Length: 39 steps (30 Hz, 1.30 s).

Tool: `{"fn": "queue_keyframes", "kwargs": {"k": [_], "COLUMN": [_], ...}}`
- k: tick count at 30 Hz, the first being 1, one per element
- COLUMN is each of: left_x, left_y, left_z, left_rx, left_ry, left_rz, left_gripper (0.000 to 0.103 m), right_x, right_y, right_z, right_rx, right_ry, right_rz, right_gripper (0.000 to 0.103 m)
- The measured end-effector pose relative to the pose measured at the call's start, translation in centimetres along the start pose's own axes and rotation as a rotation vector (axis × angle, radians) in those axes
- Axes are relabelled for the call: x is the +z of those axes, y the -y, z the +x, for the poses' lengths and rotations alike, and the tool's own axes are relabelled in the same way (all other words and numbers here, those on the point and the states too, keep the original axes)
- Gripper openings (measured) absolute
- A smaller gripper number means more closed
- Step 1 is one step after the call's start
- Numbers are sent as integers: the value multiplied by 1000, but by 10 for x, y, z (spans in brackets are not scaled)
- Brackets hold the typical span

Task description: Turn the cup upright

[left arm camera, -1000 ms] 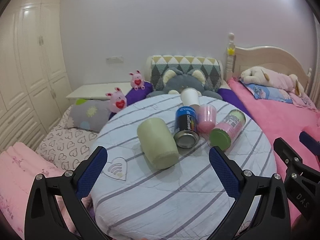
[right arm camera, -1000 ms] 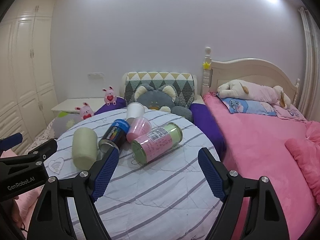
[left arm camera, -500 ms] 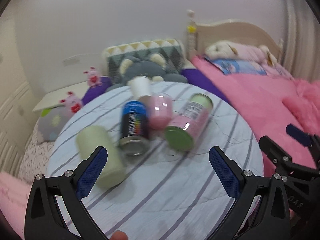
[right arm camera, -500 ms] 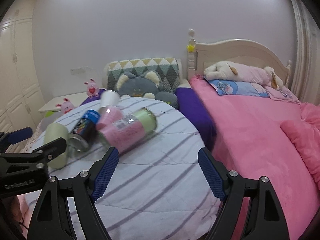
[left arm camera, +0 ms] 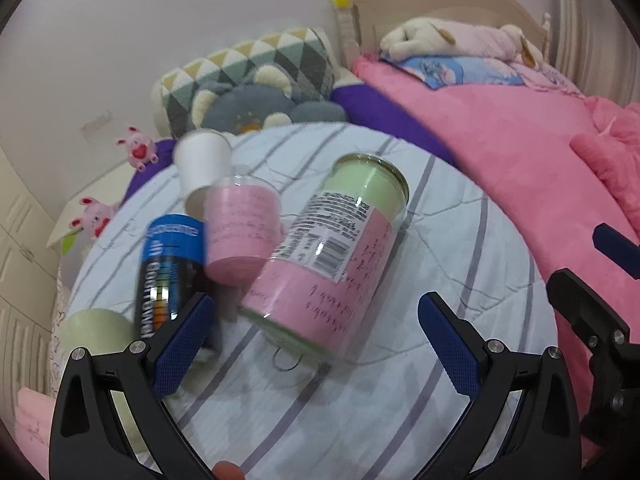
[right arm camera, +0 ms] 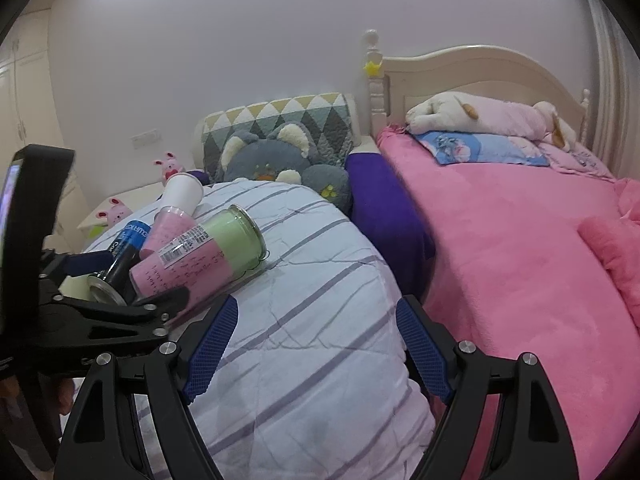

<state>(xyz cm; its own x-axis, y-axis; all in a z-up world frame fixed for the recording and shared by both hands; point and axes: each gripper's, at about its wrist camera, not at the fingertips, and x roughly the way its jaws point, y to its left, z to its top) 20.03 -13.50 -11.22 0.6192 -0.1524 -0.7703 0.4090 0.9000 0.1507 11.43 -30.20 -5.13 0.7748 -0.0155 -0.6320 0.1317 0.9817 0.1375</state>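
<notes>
Striped table [left arm camera: 460, 240]: cup [left arm camera: 332, 256] (toppled) ahead of left hand-held gripper [left arm camera: 316, 344].

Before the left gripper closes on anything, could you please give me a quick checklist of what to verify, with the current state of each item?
1. Left gripper open and empty: ok.
2. Right gripper open and empty, off to the side: ok.
3. Large pink-and-green jar between the left fingers' line: ok, it lies on its side just ahead.
4. Neighbours out of the way: not ok, the blue can and small pink cup crowd its left side.
5. Which end is the jar's mouth: cannot tell.
6. Striped table cover bare to the jar's right for standing it: ok.
</notes>
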Motion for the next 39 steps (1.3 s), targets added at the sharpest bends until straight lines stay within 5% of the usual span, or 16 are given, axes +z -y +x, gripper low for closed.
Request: {"fn": "queue_keyframes", "kwargs": {"k": [7,10,14,29,39], "left_x": [3,4,2,-36,-93], "left_y": [-2,-7,-15,-12,-19], "left_z": [27,33,30,-18,-60], "left_rx": [-1,13,-27,-28,30], "left_ry": [-49,-53,-47,-40,-33], "left_rz": [-20,-52,-114,-162,-173], "left_gripper": [102,91,88,85,85], "right_x": [-2,-3,-2,-13,-28], "right_y": [2,2,1,-9,-32], "right_z": [21,26,29,6,-26], "right_rx": [42,49,52,38,72], "right_ry": [-25,-33,-42,-54,-54], "right_rz": [5,7,5,-9,-42], "right_gripper": [83,83,83,83,83]}}
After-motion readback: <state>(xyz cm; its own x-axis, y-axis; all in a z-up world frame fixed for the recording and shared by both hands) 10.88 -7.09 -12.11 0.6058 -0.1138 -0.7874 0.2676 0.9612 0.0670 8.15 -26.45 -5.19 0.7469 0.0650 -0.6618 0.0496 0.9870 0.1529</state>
